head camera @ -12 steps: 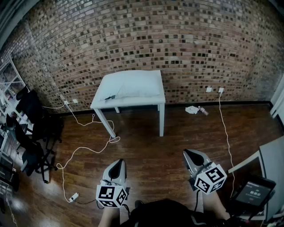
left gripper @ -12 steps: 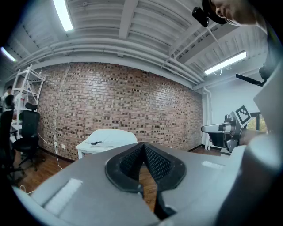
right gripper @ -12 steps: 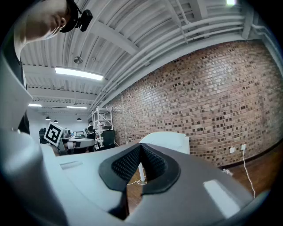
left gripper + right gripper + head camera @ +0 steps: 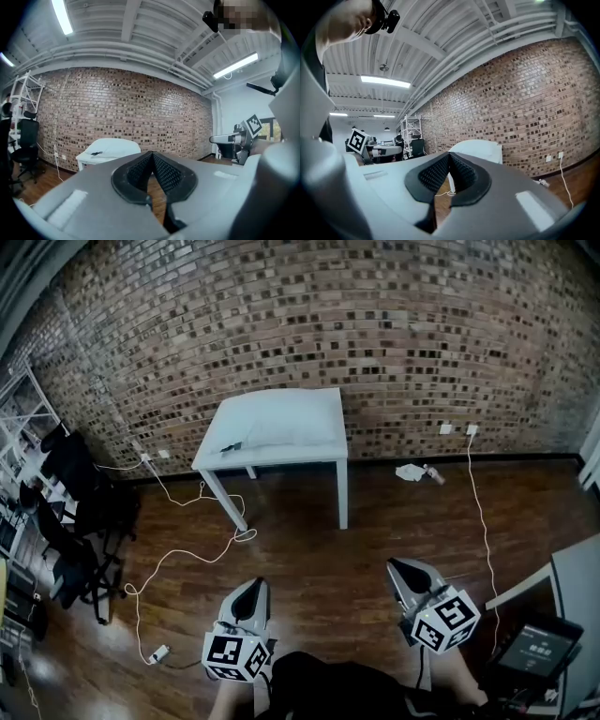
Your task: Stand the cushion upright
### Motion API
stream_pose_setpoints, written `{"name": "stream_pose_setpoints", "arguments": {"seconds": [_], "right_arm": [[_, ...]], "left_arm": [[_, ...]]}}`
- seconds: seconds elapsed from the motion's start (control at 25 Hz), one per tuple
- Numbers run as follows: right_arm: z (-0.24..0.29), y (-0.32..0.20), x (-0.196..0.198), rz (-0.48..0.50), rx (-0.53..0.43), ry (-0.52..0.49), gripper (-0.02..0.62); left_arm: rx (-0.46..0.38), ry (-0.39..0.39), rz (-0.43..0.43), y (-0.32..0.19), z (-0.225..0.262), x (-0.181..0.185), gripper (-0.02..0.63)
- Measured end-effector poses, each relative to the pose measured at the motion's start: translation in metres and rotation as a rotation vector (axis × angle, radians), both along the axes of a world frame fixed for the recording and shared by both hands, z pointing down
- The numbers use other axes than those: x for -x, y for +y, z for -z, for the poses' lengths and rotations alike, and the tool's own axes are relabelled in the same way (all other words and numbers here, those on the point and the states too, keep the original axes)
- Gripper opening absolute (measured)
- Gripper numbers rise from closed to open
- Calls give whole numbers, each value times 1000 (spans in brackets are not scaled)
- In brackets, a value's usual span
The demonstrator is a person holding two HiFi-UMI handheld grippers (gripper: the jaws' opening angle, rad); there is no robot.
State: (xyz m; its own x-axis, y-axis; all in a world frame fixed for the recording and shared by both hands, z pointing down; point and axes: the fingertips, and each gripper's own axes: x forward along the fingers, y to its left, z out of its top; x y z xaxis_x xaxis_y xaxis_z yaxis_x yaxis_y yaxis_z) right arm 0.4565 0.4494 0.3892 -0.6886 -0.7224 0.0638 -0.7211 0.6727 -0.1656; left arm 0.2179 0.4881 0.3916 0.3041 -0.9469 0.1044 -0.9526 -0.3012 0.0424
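Note:
A white cushion (image 4: 292, 427) lies flat on a white table (image 4: 225, 459) that stands against the brick wall. It also shows far off in the left gripper view as the cushion (image 4: 115, 146), and in the right gripper view as the cushion (image 4: 480, 150). My left gripper (image 4: 255, 584) and right gripper (image 4: 395, 564) are low in the head view, well short of the table. Both are shut with nothing between the jaws, as seen on the left gripper (image 4: 152, 154) and the right gripper (image 4: 449, 156).
White cables (image 4: 187, 554) trail over the wooden floor left of the table. Black office chairs (image 4: 70, 521) and a shelf stand at the left. A grey table corner with a dark device (image 4: 539, 643) is at the right. Crumpled litter (image 4: 412, 472) lies by the wall.
The head view has shifted slightly; both grippers stay in about the same place, shut.

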Motion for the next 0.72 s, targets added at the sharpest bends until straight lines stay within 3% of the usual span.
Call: {"name": "stream_pose_setpoints", "arguments": {"seconds": [0.48,0.72], "right_arm": [[-12,-34,6,-26,11,9,6],[-2,-64,35,-45,7,19,6]], "left_arm": [[26,-2,-28,-35,-13,11,0],[29,17,-26,-70,-13,48,0]]}}
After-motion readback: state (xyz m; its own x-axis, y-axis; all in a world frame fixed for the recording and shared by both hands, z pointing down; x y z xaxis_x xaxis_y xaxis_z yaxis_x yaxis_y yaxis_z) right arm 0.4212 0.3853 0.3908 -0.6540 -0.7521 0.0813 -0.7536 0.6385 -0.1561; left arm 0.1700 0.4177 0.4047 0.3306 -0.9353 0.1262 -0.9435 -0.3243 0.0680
